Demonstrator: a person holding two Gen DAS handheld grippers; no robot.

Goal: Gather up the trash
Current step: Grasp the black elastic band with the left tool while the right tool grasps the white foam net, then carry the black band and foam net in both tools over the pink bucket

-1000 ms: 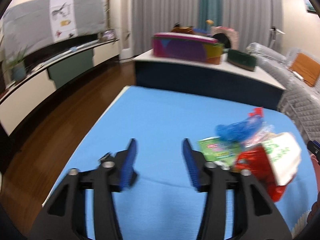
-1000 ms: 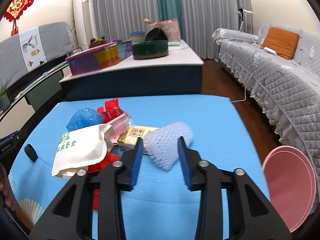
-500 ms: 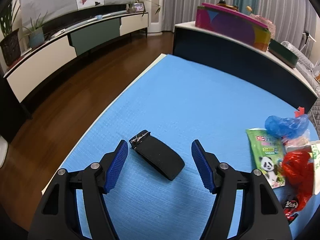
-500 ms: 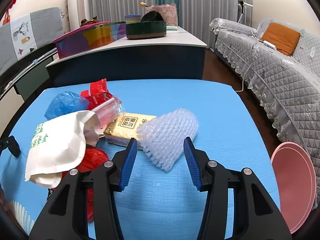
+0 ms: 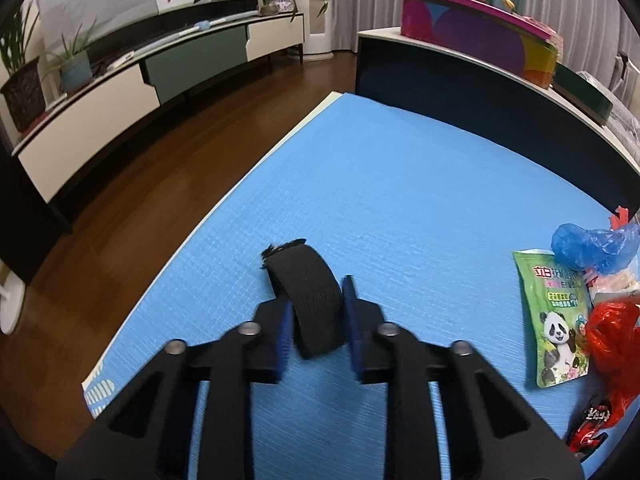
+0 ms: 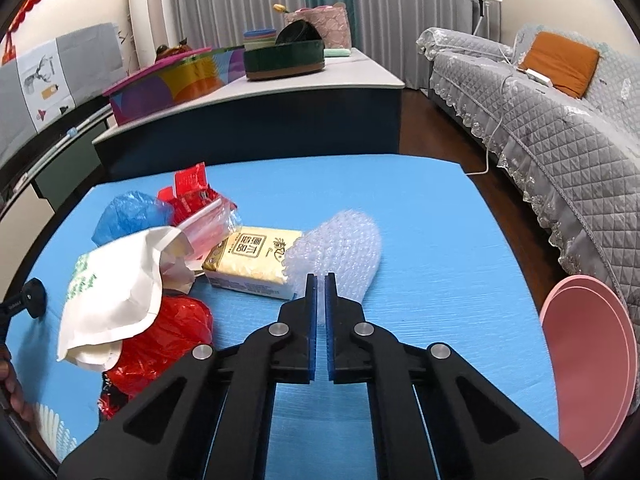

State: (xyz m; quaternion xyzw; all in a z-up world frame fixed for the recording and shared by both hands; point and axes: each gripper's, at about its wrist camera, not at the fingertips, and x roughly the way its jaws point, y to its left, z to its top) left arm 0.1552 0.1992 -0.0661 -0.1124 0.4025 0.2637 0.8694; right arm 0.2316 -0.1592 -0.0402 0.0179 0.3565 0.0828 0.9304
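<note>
Left wrist view has the left tool (image 5: pixel 316 304) clamped onto a black strap piece (image 5: pixel 308 296), curved like a loop, its near end pinched between the blue pads while the frayed far end sticks out over the blue mat (image 5: pixel 400 184). Off to the right of that strap there's the trash pile: a green panda snack bag (image 5: pixel 558 320) lying flat, a crumpled blue plastic bag (image 5: pixel 592 244) just behind it, and a red plastic bag (image 5: pixel 612 332) touching the panda bag's right edge. Over in the right wrist view, the right tool (image 6: pixel 320 284) is squeezed nearly shut on the near edge of a bubble wrap sheet (image 6: pixel 340 248), with just a thin sliver between the pads. Just left of the bubble wrap sits a yellow tissue pack (image 6: pixel 252 260), touching it, and left of that a white paper bag (image 6: pixel 116 300) lies over a red plastic bag (image 6: pixel 160 340). A pink bin (image 6: pixel 588 364) is well off to the right of the bubble wrap, past the mat edge.
</note>
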